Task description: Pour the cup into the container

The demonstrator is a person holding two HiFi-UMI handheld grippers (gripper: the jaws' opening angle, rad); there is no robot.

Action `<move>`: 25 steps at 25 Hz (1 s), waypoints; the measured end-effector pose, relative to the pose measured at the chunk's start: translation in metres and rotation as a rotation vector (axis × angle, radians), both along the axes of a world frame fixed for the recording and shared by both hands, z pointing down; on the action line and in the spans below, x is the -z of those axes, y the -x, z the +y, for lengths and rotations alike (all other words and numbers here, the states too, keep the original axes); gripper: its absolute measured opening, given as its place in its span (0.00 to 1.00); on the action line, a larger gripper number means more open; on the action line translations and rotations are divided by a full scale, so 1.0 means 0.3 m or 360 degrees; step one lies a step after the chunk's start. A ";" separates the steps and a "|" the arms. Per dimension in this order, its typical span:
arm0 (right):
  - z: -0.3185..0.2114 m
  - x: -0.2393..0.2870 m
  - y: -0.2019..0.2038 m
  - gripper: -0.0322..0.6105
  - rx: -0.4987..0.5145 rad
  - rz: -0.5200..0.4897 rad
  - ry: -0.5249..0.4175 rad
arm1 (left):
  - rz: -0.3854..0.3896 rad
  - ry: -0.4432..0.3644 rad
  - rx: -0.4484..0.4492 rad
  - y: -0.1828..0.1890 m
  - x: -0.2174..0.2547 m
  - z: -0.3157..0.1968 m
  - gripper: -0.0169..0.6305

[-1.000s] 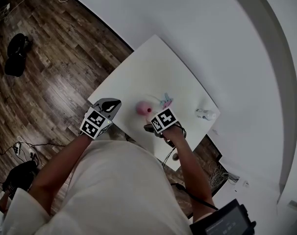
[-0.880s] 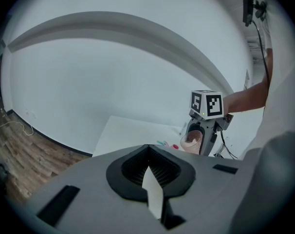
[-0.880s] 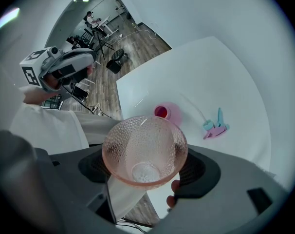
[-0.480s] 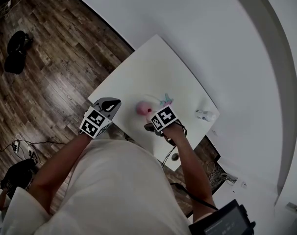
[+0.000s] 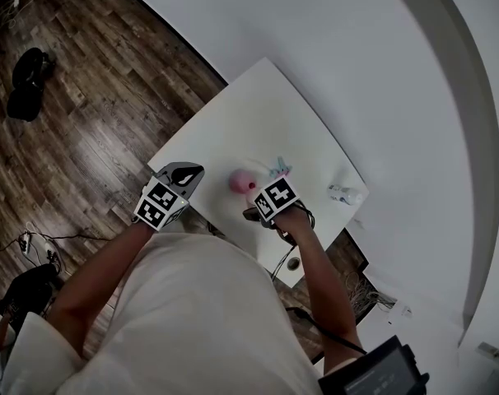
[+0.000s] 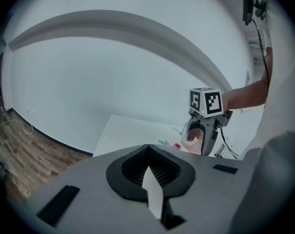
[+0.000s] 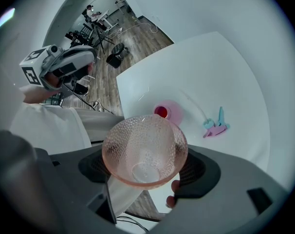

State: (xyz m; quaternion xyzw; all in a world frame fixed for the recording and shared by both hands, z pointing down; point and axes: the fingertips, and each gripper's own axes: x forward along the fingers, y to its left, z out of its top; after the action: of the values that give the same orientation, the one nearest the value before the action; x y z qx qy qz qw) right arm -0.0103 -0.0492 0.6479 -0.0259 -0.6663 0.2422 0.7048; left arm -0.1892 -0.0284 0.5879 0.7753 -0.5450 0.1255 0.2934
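pink bumpy cup (image 7: 145,150) squeezed tight in the right gripper (image 7: 146,182), up above the near edge of the white table (image 7: 220,67), close to the little pink container (image 7: 167,112), left gripper (image 6: 152,199) closed up, holding nothing

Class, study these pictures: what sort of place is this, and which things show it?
Probably a lab or studio workroom: a white table on a wood floor, loose cables, and a tripod further back.
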 end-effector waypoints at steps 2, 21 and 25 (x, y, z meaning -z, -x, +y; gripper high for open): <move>0.001 0.000 0.001 0.63 0.0006 0.0006 0.0004 | 0.0001 0.0001 0.0002 0.003 -0.003 0.001 0.04; -0.007 0.018 0.000 0.63 0.0030 0.0051 0.0017 | 0.0017 0.0000 0.0021 0.017 -0.015 -0.001 0.04; -0.010 0.022 -0.005 0.63 0.0034 0.0061 0.0021 | 0.0020 -0.0002 0.0022 0.012 -0.020 -0.002 0.04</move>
State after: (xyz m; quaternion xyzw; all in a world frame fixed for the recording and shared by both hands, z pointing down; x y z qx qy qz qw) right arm -0.0089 -0.0523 0.6414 -0.0329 -0.6506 0.2395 0.7199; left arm -0.1928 -0.0290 0.5938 0.7724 -0.5486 0.1182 0.2973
